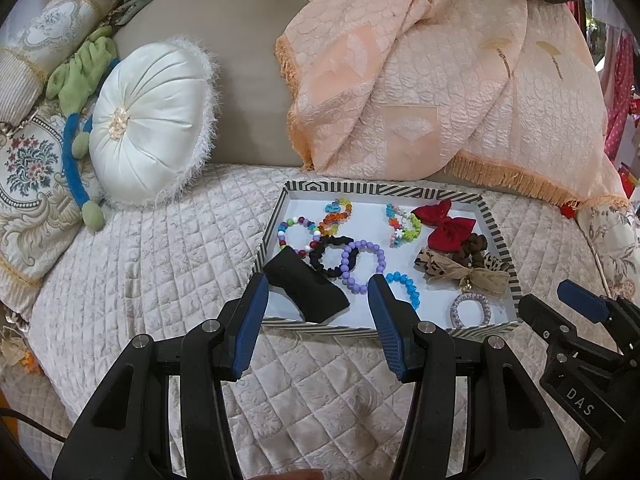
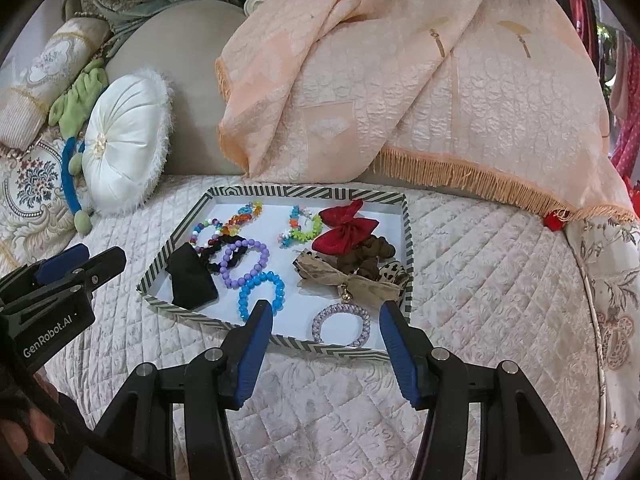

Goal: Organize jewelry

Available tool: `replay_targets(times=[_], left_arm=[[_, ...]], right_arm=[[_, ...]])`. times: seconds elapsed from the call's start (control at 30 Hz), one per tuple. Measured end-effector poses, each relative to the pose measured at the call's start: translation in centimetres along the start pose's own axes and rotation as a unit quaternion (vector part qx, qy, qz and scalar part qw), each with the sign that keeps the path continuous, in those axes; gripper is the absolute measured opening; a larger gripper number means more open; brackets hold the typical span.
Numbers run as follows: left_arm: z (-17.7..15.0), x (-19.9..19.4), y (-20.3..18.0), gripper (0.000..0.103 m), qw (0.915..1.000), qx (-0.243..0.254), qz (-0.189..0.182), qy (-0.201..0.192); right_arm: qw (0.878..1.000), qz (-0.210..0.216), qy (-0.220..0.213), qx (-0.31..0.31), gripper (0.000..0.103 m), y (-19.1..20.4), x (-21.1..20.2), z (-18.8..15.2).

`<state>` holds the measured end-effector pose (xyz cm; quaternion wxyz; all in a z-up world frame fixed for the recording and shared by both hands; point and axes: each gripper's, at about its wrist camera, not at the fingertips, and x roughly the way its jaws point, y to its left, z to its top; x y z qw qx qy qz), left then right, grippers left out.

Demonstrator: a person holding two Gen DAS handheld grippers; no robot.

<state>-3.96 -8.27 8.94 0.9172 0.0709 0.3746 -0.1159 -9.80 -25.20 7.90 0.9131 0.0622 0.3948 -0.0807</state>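
- Striped cardboard tray (image 2: pixel 408 240) is sitting on the quilted bedspread (image 2: pixel 480 280), holding the jewelry.
- Purple bead bracelet (image 1: pixel 362 266) is lying mid-tray, touching the black scrunchie (image 1: pixel 326 256).
- Blue bead bracelet (image 2: pixel 260 292) is lying just beside it.
- Left gripper (image 1: pixel 318 292) is hovering spread, holding nothing, over the tray's near edge.
- Right gripper (image 2: pixel 326 320) is hovering spread, empty, around the lilac hair tie (image 2: pixel 342 326).

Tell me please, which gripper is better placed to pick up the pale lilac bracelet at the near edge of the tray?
Probably the right gripper: it is open and the lilac bracelet lies directly between its fingers. The left gripper, also open, faces the black pad at the tray's other side.
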Motion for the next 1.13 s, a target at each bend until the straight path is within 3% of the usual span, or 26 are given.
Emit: replay_targets(times=[0.93, 1.13], left_arm=[[-0.6, -0.1, 0.0, 0.052, 1.0000, 0.003, -0.003, -0.003], [-0.8, 0.1, -0.1, 0.052, 0.9998, 0.012, -0.005, -0.012]], right_arm=[[1.000, 0.013, 0.008, 0.003, 0.055, 0.4, 0.4, -0.4], [1.000, 0.008, 0.004, 0.018, 0.055, -1.5, 0.5, -0.3]])
